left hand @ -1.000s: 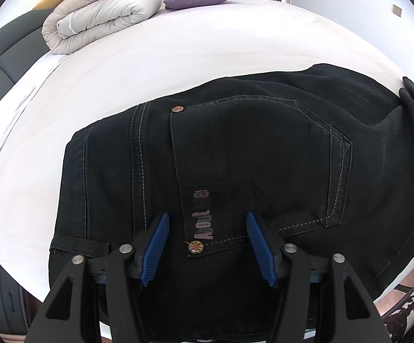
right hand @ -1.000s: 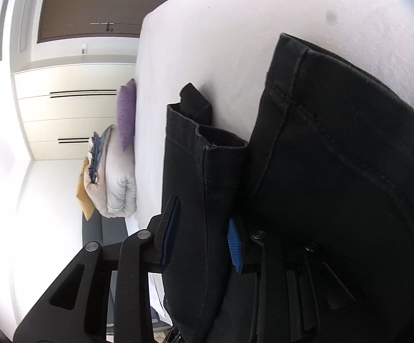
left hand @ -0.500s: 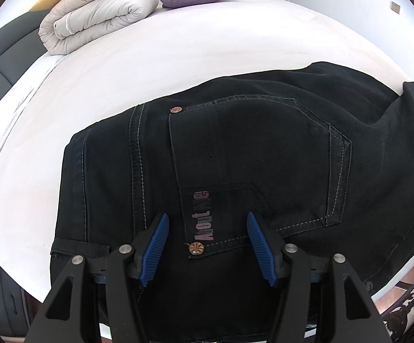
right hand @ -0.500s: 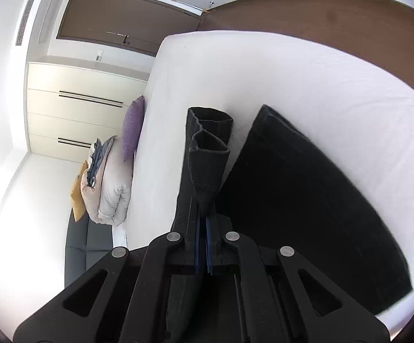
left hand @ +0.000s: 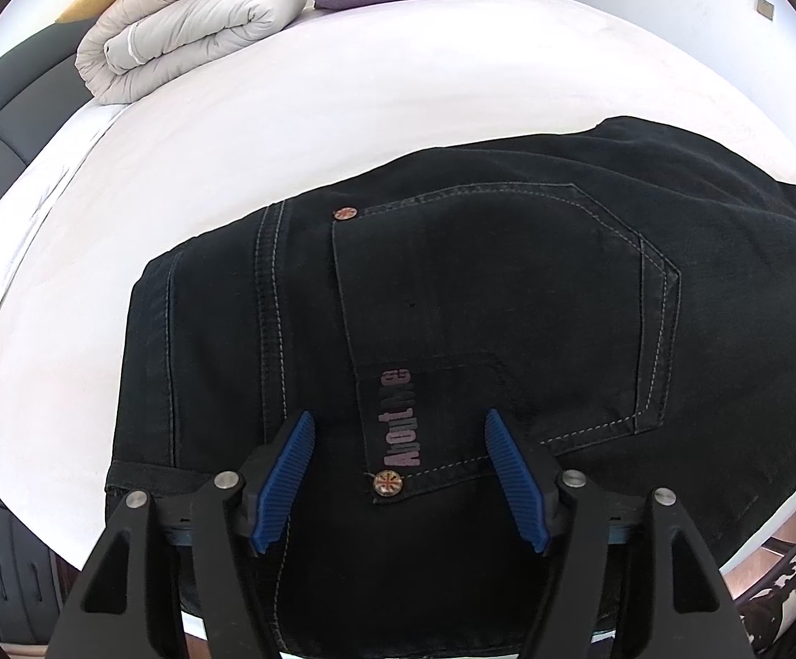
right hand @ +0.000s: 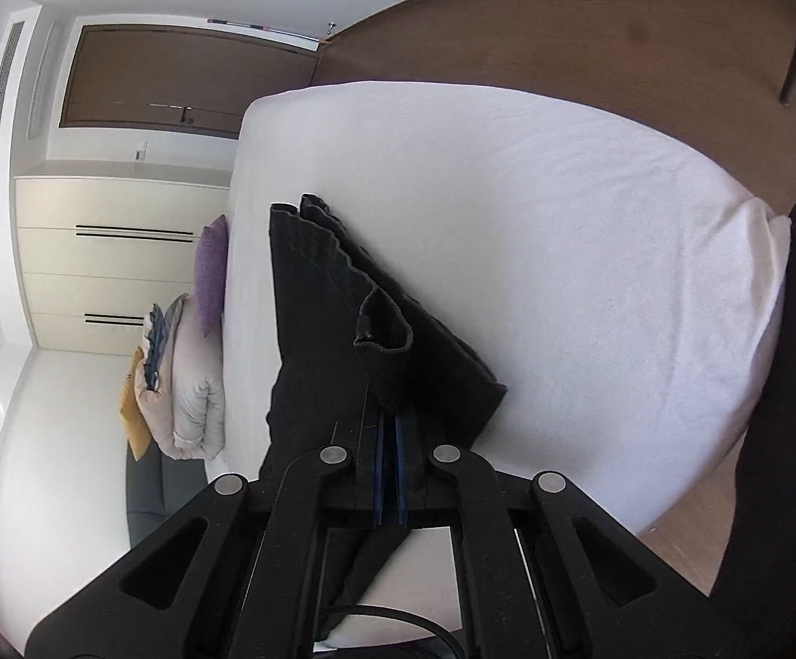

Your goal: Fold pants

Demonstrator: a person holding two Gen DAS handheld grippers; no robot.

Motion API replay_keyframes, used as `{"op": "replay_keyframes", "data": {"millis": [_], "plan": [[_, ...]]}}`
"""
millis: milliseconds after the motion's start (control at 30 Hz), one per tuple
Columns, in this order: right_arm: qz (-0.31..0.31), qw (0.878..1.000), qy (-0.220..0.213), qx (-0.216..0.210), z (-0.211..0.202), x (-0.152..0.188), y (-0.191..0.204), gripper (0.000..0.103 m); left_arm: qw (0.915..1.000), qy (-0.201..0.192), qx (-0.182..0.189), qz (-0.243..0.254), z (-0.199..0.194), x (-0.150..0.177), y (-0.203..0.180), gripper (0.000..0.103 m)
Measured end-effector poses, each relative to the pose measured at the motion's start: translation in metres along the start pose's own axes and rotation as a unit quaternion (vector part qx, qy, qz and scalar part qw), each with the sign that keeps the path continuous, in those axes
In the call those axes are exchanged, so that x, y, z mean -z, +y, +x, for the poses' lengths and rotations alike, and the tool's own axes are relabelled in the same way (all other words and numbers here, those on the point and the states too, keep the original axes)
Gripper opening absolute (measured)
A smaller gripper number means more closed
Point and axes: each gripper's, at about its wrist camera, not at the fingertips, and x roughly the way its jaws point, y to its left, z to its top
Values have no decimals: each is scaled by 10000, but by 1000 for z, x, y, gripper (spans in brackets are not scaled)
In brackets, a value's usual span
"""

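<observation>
Left gripper (left hand: 395,467): black plastic frame, two broad angled arms with elongated triangular cut-outs on the outer side. Four round silver screw heads in a row across the linkage. Each finger carries a blue ribbed pad (left hand: 282,486). Right gripper (right hand: 389,472): same black frame and cut-outs, four silver screws across the linkage, matching blue pads showing as two narrow strips. A thin black cable (right hand: 398,618) loops beneath the frame of the right gripper. To the right of the right gripper, a dark black garment (right hand: 782,412) worn by the person fills the edge of the view.
</observation>
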Motion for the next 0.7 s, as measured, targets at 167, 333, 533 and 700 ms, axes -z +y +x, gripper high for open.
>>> {"op": "replay_keyframes", "data": {"millis": [167,333,533,700], "plan": [[89,10000,14,31,-12,9,-19,1,10000,6,-19,-26,0,-3,1,69],[103,9999,39,10,-14,2,-30,1,10000,-19,15,-28,-4,5,4,69],[134,9995,170,-212,-21,-9,-41,4,10000,-92,27,-19,-5,9,7,70],[-781,9889,-1043,717,-78,-14,-10,28,9995,-277,40,-119,-7,16,9,70]]}}
